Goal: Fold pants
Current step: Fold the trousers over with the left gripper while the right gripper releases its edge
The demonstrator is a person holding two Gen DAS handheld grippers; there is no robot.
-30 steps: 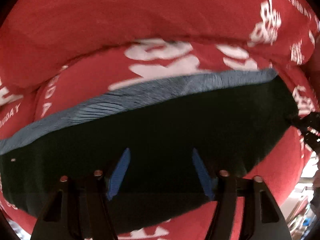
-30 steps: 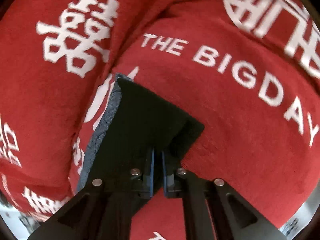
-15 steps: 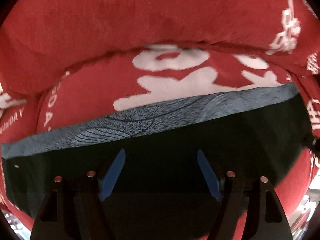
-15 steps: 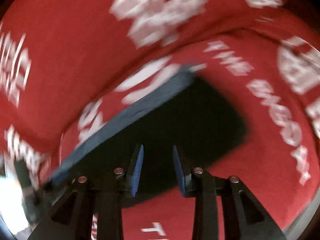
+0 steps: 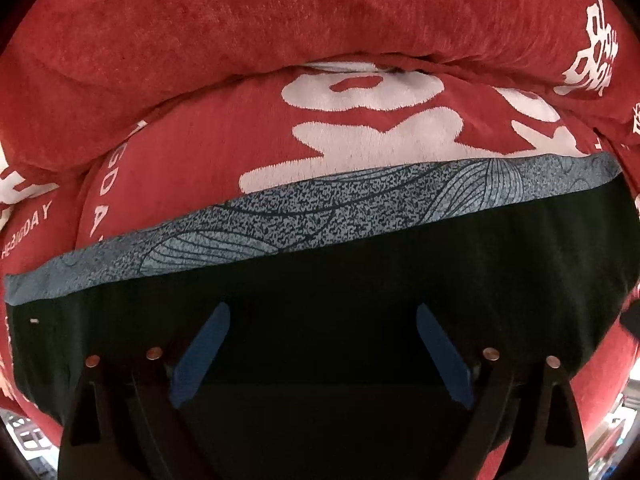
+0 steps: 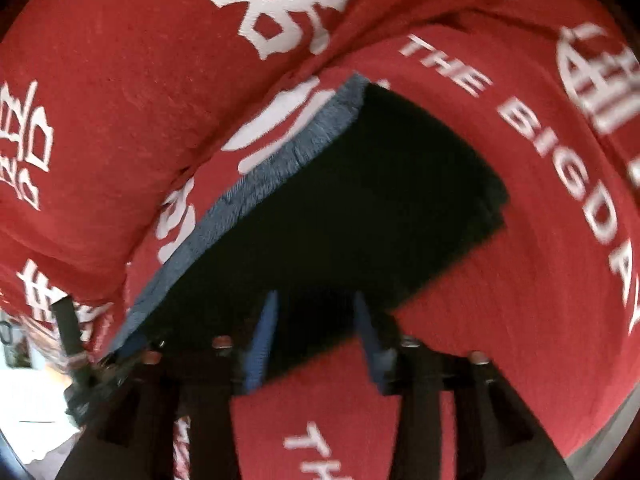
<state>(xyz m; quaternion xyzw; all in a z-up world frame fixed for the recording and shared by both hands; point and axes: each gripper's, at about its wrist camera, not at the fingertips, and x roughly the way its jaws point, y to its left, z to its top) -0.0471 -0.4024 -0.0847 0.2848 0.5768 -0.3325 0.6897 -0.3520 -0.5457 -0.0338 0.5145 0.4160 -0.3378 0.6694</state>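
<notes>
pants [image 5: 400, 280]: dark, folded flat, lying on the red cushion [image 5: 208, 152]; grey patterned band [image 5: 320, 212] runs along the far edge, toward the cushion's back roll [image 5: 280, 20]
pants, right view [image 6: 360, 208]: folded stack, near-right corner shows layered edges; grey band [image 6: 256, 184] on the left side
cushion: red plush, white characters and "THE BIGDAY" print [image 6: 560, 148]; carries the pants, red showing on all sides of them
left gripper [image 5: 322, 348]: over the pants' near part, jaws wide and opening; blue pads [image 5: 200, 360] apart, nothing pinched, only flat cloth below
right gripper [image 6: 316, 340]: over the pants' near edge, jaws about half apart and opening; pads [image 6: 262, 344] clear of the cloth, nothing held
right view: motion-blurred
far left, right view: black gripper frame [image 6: 70, 332] at the pants' far end, detail unclear
</notes>
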